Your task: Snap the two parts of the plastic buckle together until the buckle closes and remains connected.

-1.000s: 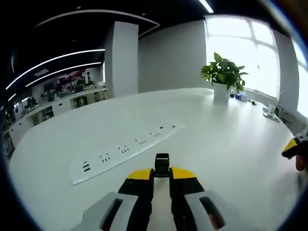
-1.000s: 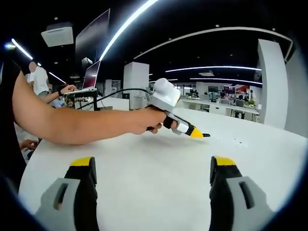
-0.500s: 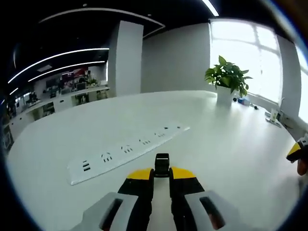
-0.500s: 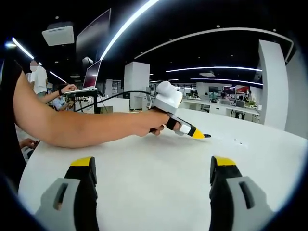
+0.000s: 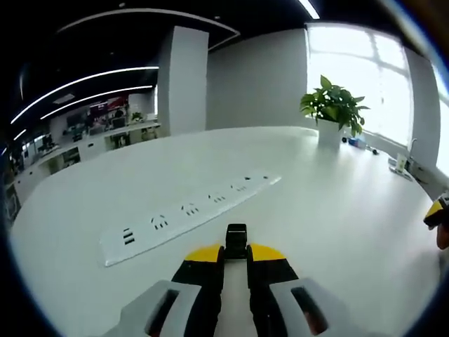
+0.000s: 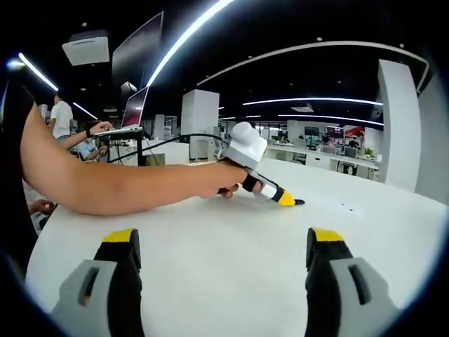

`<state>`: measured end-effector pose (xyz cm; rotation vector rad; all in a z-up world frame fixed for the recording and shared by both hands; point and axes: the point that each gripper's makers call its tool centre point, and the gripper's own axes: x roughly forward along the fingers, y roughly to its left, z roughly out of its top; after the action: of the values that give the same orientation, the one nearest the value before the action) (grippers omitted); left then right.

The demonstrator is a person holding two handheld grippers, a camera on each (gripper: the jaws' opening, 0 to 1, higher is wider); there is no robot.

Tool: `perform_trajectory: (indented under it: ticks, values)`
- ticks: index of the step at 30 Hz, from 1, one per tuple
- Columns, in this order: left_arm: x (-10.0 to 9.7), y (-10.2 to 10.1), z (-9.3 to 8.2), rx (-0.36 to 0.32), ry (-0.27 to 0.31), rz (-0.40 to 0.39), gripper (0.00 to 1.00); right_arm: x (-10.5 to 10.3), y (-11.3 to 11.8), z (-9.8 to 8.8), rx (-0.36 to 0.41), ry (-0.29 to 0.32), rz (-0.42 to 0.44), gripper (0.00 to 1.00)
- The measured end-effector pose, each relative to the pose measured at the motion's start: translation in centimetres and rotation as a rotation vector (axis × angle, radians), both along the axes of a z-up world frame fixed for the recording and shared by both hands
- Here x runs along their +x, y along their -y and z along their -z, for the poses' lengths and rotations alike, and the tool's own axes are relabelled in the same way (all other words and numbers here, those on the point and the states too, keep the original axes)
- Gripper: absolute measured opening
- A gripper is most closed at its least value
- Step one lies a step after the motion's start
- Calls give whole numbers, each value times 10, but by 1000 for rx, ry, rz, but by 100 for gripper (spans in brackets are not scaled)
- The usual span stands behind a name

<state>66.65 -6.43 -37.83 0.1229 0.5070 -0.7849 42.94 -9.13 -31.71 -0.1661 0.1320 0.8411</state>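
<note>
Left gripper [image 5: 236,254]: its jaws are pinching a small black buckle part [image 5: 236,240] at their tips, holding it just above the bench [image 5: 337,203]; it is also showing in the right gripper view, held out in the person's hand [image 6: 226,179] with the tip low over the bench.
Right gripper [image 6: 223,256]: its jaws are standing wide apart and gripping nothing.
Second part: I am not able to tell where the other half of the buckle is lying; nothing between the right jaws is looking like it.
Risk: the pinch is catching only the rear end of the small part, so it is likely to twist or pop out when the halves are being pushed together, especially if they are meeting off-axis.
Risk: a half-seated latch could be springing apart once released, so the close needs a firm straight push.
Around: a long white socket strip [image 5: 189,214] is lying just ahead of the left gripper; a potted plant [image 5: 332,112] is standing well apart near the window.
In the way: the strip is sitting closest to the left jaws' path; the bench in front of the right jaws is looking bare.
</note>
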Motion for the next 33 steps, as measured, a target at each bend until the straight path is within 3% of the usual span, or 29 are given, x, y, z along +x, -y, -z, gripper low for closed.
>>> perform_trajectory:
  ticks: [11,13,15,16,17,18,22,25,33]
  values:
    - [-2,2,2,32,20,25,12,0,1,3,-10,-4,0,99]
    - [5,-3,0,77,75,9,32,0,0,3,-10,-5,-1,100]
    - [12,-3,-7,66,125,-19,72,1,1,3,-5,-1,1,100]
    - [15,-4,-15,40,149,-42,85,1,1,2,-5,1,1,100]
    - [15,-3,-20,14,156,-52,96,1,1,2,-5,1,3,100]
    - [14,-4,-26,-1,160,-56,100,1,1,2,-6,2,4,100]
    - [16,-10,-39,-25,171,-84,100,2,1,3,-6,0,5,100]
    - [20,-18,-40,25,192,-115,100,4,2,3,-8,3,9,100]
    - [13,-19,-41,-29,165,-104,100,8,6,6,-17,2,24,100]
